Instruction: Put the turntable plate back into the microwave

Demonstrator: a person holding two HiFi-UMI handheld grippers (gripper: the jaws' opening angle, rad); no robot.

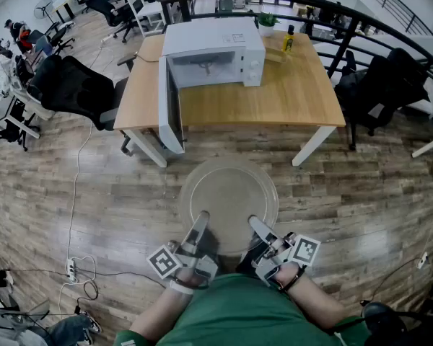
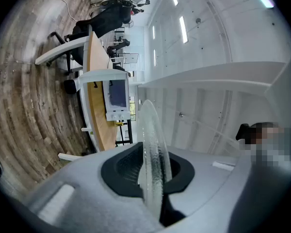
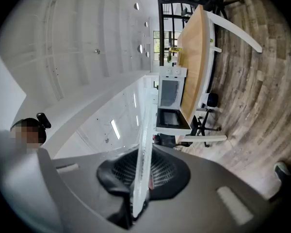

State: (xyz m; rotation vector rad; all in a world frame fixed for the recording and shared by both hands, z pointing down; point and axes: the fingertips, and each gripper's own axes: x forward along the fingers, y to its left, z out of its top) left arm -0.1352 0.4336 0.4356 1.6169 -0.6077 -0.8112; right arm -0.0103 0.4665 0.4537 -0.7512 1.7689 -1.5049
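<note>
The wooden floor [image 1: 94,186] took most of the head view, and on it stood the bench [image 1: 289,99], with a black chair [image 1: 72,85] at its left. On the bench sat the white microwave [image 1: 213,38], its door [image 1: 169,110] swung open toward the person and its inside empty.

The glass plate [image 1: 227,189] was not yet in. It hung level in the air over the floor, in front of the bench and well apart from the microwave. The left claw [image 1: 201,220] and the right claw [image 1: 253,223] were each clenched on its near rim, and both gripper views showed the edge pinched between the pads.

I judge that the carrying was under way. What was left was to reach the opening, slide the plate in and seat it.

The open door stuck out past the bench edge, so the plate probably had to pass at its right. A small yellow bottle [image 1: 288,40] stood beside the microwave, out of the way.
</note>
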